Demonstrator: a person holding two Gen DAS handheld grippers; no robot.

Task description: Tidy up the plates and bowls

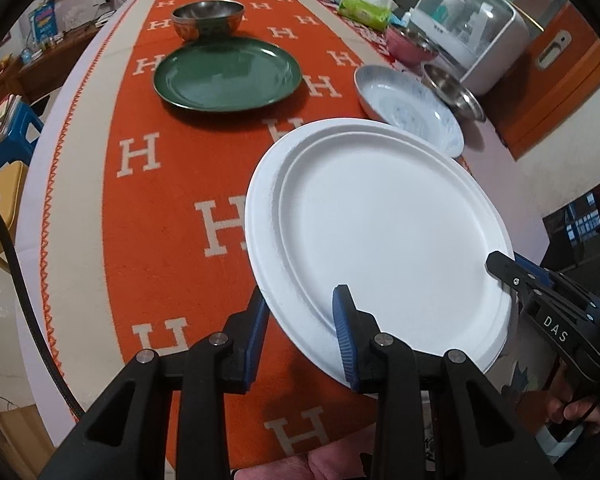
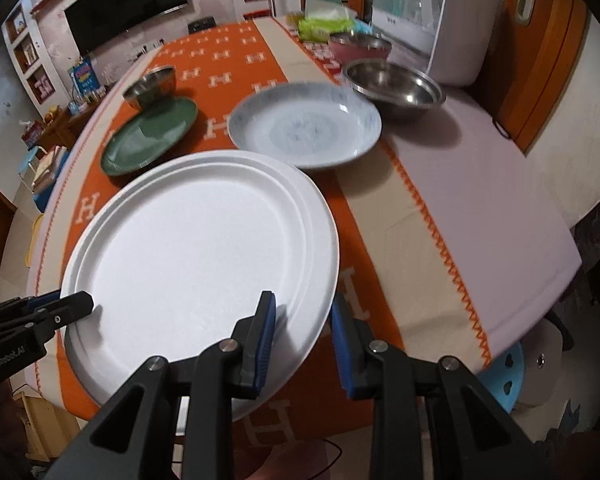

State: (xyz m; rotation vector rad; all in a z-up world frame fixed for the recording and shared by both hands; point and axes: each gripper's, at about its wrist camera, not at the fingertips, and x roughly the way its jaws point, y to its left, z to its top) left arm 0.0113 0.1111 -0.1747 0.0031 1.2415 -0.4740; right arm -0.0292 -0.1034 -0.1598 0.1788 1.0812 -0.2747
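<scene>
A white paper plate [image 1: 380, 232] [image 2: 196, 240] hangs tilted above the near end of the orange cloth, and both grippers hold it. My left gripper [image 1: 300, 332] is shut on its left rim and shows in the right wrist view as the left gripper [image 2: 76, 304]. My right gripper [image 2: 304, 336] is shut on the right rim and shows in the left wrist view as the right gripper [image 1: 500, 268]. Further along the table sit a green plate [image 1: 228, 76] [image 2: 152, 140], a blue-patterned deep plate [image 1: 412, 108] [image 2: 304, 128] and a small steel bowl [image 1: 208, 16] [image 2: 150, 86].
A wide steel bowl [image 1: 452, 88] [image 2: 394, 84] and a pink bowl [image 1: 410, 44] [image 2: 360, 46] stand by a white appliance [image 1: 468, 28] [image 2: 432, 20] at the far right. Green packets [image 1: 364, 8] lie behind them. Stools stand beside the table [image 2: 500, 216].
</scene>
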